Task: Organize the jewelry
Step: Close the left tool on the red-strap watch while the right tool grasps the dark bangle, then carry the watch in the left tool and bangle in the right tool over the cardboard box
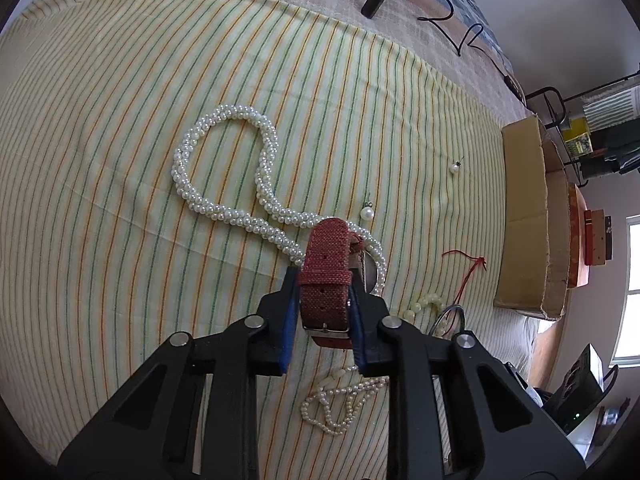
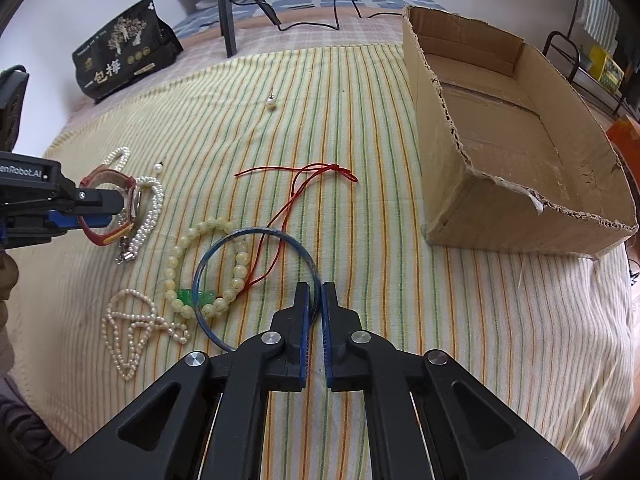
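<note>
Red woven strap of the wristwatch (image 1: 325, 280) is clamped between the fingers of the left gripper (image 1: 325, 300), its long axis along them, above the twisted pearl necklace (image 1: 224, 168). The blue bangle (image 2: 256, 280) is pinched at its rim by the right gripper (image 2: 315, 300). The cardboard box (image 2: 440, 152) at the right edge of the striped cloth (image 2: 400, 300) is nearer to the right hand.

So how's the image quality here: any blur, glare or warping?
Left wrist view: sharp on the watch strap; heavy fisheye bends the cloth stripes; the window at the right edge is blown out. Right wrist view: even daylight, soft shadows, no blur; the cardboard box bows outward.
</note>
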